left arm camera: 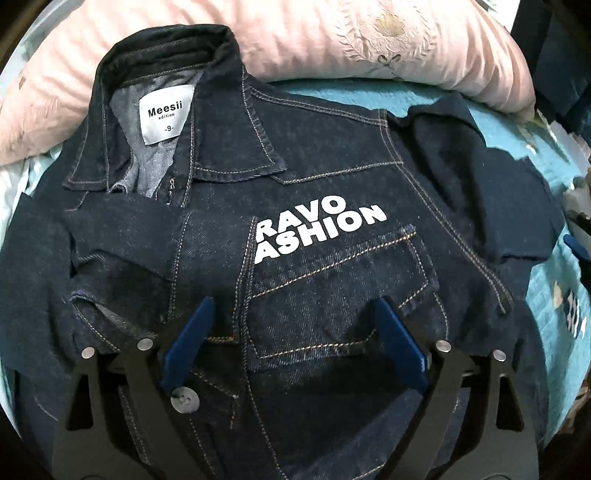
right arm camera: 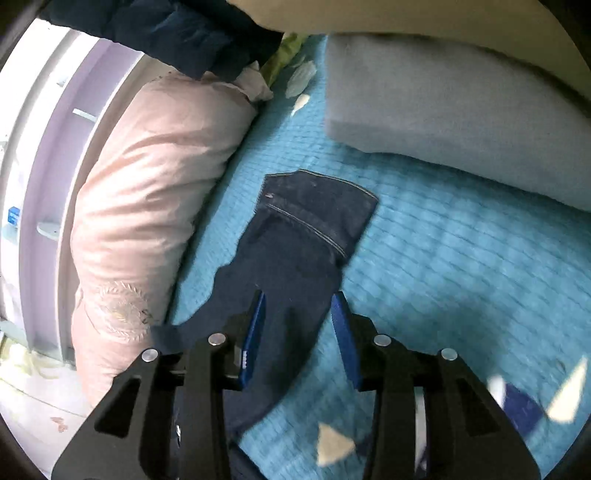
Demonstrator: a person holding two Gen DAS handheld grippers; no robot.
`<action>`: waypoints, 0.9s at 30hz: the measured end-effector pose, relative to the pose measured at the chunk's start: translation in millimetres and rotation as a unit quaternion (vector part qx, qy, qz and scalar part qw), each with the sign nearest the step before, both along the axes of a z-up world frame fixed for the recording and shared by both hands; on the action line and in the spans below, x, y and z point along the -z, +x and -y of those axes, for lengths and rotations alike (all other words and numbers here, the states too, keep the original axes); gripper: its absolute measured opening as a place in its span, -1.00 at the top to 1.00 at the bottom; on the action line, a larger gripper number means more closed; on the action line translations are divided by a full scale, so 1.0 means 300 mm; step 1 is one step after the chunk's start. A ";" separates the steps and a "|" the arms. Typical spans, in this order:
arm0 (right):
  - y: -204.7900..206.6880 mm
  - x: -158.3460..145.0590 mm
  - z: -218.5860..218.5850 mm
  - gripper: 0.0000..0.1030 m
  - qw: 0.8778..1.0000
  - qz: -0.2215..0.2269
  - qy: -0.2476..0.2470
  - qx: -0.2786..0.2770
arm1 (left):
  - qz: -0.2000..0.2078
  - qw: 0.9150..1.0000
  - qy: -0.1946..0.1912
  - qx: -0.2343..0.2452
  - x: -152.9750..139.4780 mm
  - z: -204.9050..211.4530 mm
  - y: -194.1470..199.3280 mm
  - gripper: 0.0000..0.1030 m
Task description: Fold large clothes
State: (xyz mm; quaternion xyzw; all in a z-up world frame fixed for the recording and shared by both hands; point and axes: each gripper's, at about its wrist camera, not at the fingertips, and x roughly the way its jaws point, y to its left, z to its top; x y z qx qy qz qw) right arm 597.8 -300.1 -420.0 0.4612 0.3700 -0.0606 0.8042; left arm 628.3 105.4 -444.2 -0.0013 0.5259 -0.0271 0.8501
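A dark denim jacket lies front up on the bed, with white lettering on its chest and a white label in the collar. A left sleeve part is folded across the front. My left gripper hovers over the chest pocket with its blue fingers wide apart and nothing between them. In the right wrist view the jacket's sleeve stretches over the cover, cuff at the far end. My right gripper stands open over this sleeve; the fabric lies flat under the gap, and the pads do not press on it.
A pink pillow lies along the jacket's collar side. A grey cushion sits beyond the sleeve. The turquoise quilted cover spreads to the right. A white and lilac shelf unit stands behind the pillow. Dark clothing is piled beyond the pillow.
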 end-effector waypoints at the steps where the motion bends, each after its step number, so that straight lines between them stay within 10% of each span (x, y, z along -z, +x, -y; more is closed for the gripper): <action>1: 0.029 0.006 -0.004 0.29 1.000 -0.006 -0.007 -0.011 | -0.001 1.000 -0.005 -0.002 -0.001 -0.004 0.003 -0.73; 19: 0.102 0.030 0.043 0.26 0.999 -0.026 -0.036 0.030 | 0.000 1.000 -0.028 0.011 -0.019 -0.039 0.013 -0.78; 21: 0.127 0.033 0.042 0.71 0.998 -0.030 -0.051 0.020 | -0.001 1.000 -0.022 0.015 -0.019 -0.032 0.012 -0.79; 27: 0.085 -0.152 -0.052 0.89 0.993 0.053 -0.104 -0.028 | -0.015 0.998 -0.057 0.004 -0.078 -0.056 0.001 -0.79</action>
